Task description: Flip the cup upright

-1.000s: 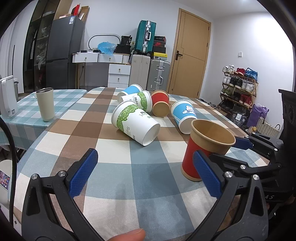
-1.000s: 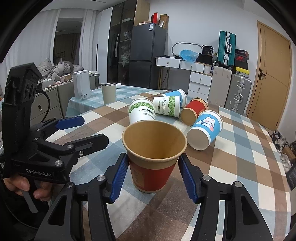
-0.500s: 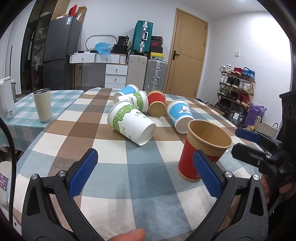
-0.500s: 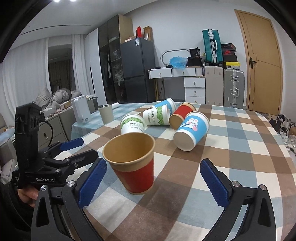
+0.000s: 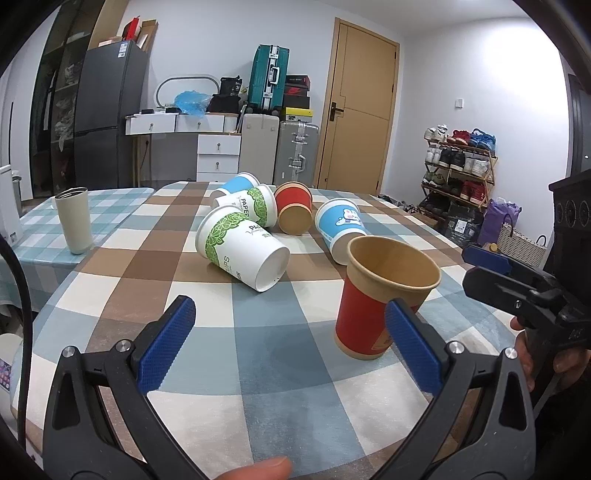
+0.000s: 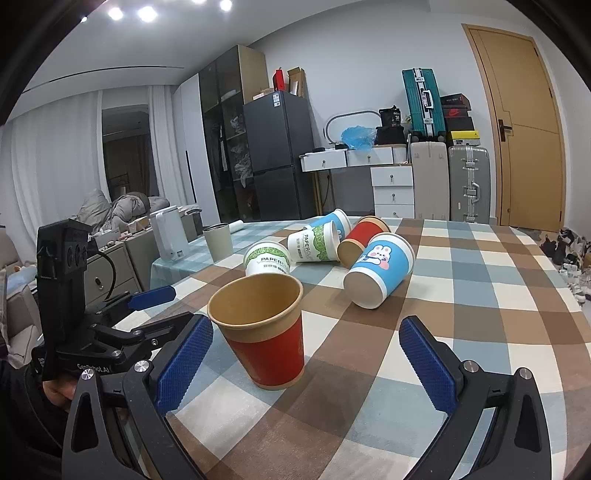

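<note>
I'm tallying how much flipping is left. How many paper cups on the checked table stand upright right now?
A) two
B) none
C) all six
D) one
D: only the red cup stands on its base, mouth up, between the open fingers of the right gripper; the other five paper cups, such as the bunny cup, lie on their sides.

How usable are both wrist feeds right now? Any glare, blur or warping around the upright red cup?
Left wrist view: sharp and evenly lit, the red cup crisp with a soft shadow; fisheye bows the door and blackens the corners. Right wrist view: ceiling lights flare at the top edge, no glare on the cup; the table curves.
</note>
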{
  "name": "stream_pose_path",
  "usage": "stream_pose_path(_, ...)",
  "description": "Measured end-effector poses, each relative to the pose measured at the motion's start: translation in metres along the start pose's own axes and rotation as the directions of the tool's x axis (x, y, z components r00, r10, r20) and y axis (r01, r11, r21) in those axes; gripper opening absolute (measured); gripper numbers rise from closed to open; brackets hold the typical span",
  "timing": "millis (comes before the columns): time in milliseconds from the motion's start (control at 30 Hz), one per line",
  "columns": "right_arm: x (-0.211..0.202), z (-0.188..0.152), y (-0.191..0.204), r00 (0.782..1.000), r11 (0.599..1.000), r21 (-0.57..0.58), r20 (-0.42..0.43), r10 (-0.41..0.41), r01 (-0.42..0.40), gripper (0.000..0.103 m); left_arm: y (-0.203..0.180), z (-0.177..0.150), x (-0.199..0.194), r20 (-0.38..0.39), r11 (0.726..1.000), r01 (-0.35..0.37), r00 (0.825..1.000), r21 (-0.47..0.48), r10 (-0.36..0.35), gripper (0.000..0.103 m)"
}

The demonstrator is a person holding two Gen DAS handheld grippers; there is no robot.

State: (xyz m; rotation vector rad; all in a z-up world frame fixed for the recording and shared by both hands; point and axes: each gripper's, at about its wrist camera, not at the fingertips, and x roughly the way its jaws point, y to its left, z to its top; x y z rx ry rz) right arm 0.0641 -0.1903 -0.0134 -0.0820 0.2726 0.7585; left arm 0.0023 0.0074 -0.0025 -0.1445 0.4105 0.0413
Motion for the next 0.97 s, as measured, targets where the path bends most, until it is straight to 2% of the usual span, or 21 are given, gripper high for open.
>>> stream_pose_path(967, 0.0027, -0.0019, 0.0021, 1.000, 1.000, -0.012, -0.017, 0.010, -0.011, 0.103, -0.0039, -0.0011, -0.0012, 0.001, 1.000, 0.001, 1.000, 0.008, -0.001, 0.102)
